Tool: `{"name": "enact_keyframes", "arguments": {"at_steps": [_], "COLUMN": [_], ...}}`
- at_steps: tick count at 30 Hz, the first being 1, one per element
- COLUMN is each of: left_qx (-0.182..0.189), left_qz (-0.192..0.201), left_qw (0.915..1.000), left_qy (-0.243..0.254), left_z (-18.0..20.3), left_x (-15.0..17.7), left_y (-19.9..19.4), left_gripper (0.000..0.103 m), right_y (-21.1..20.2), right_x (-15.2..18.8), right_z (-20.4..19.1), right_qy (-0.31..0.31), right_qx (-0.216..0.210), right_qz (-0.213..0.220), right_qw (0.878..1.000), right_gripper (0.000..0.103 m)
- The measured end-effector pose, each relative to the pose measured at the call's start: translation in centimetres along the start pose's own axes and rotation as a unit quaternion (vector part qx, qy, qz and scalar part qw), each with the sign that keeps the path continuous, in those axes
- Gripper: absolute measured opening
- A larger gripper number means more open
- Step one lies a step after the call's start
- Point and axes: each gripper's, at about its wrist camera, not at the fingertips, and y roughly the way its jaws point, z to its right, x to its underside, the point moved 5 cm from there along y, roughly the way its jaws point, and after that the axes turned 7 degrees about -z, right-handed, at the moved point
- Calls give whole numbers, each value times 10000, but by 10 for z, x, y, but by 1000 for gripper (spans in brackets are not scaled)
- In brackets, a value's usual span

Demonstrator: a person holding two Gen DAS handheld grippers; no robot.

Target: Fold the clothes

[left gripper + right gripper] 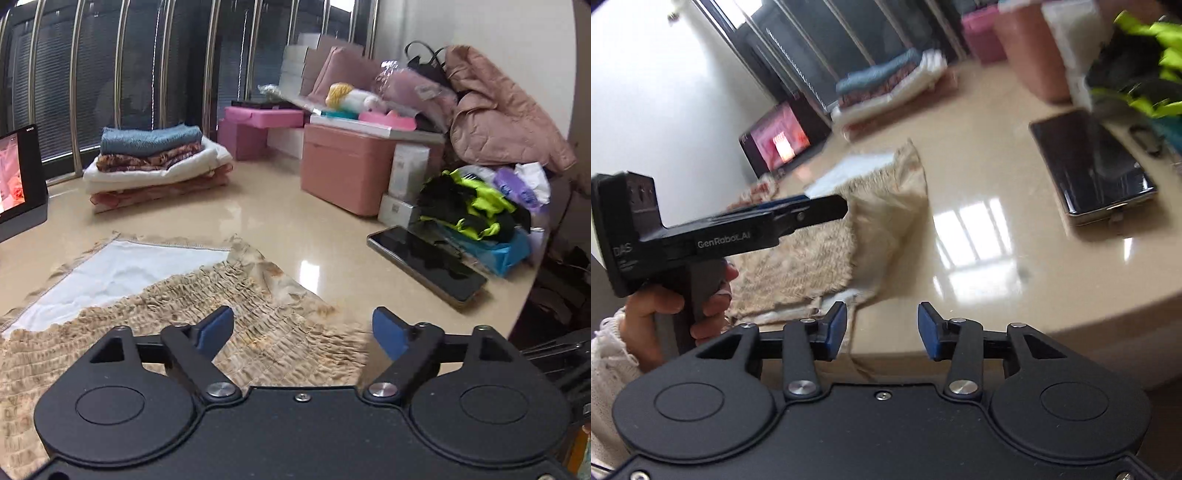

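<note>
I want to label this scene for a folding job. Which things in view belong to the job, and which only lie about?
Belong to the job:
- beige smocked garment, spread flat
- stack of folded clothes
- left tool, open
- right tool, open

Only lying about:
- phone
- tablet screen
- pink storage box
- black and neon green clothing
- pink quilted jacket

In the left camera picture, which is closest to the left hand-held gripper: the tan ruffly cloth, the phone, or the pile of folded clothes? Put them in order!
From the left hand-held gripper:
1. Tan ruffly cloth: right under and ahead of the fingers, to the left.
2. Phone: lying flat on the table, ahead to the right.
3. Pile of folded clothes: far back on the left, by the window bars.
</note>
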Motion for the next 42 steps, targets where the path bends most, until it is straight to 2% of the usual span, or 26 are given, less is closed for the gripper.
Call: {"name": "enact_keyframes", "arguments": {"at_steps": [3, 6, 10, 15, 16, 17, 20, 24, 26, 33, 36, 38, 39, 40, 41, 42], "left_qx": [-245, -454, -528, -652, -659, -653, -644, -708, -829, -922, -896, -829, -817, -814, -812, -812], "left_qz": [-83, -205, -292, -489, -555, -597, -696, -775, -764, -784, -822, -893, -917, -903, -877, -818], "left_qw": [9994, 9977, 9959, 9880, 9859, 9838, 9775, 9676, 9609, 9437, 9386, 9348, 9330, 9327, 9333, 9361], "left_qy": [207, 455, 678, 1312, 1436, 1557, 1883, 2294, 2530, 3077, 3229, 3335, 3384, 3396, 3386, 3323], "left_z": [-9, -15, -18, -14, -13, -11, -7, 0, 5, 18, 21, 23, 24, 24, 24, 23], "left_x": [7, 16, 28, 40, 42, 45, 51, 55, 56, 57, 56, 56, 56, 56, 55, 53], "left_y": [-10, -17, -28, -37, -38, -38, -35, -26, -21, -8, -4, 0, 2, 2, 2, 1], "left_gripper": [83, 83, 83, 83, 83, 83, 83, 82, 78, 72, 58, 33, 27, 15, 7, 6], "right_y": [-6, 7, 36, 67, 71, 74, 65, 48, 42, 23, 17, 14, 13, 12, 11, 11], "right_x": [17, 38, 64, 65, 62, 60, 56, 50, 45, 26, 18, 13, 11, 8, 5, 3], "right_z": [-26, -56, -81, -87, -85, -84, -79, -73, -72, -79, -80, -80, -79, -80, -81, -82], "right_qy": [-434, -1040, -1503, -1720, -1636, -1531, -1302, -1183, -1172, -1288, -1323, -1305, -1289, -1285, -1307, -1329], "right_qx": [-249, -221, -9, 434, 433, 402, 202, 245, 293, 24, -8, -54, -87, -113, -126, -139], "right_qz": [91, -136, -496, -506, -515, -512, -340, 67, 269, 776, 886, 956, 991, 1024, 1055, 1086], "right_qw": [9987, 9942, 9874, 9828, 9842, 9861, 9907, 9926, 9923, 9886, 9872, 9868, 9867, 9863, 9857, 9851], "right_gripper": [46, 46, 45, 43, 33, 16, 1, 0, 0, 0, 0, 0, 0, 0, 0, 0]}}
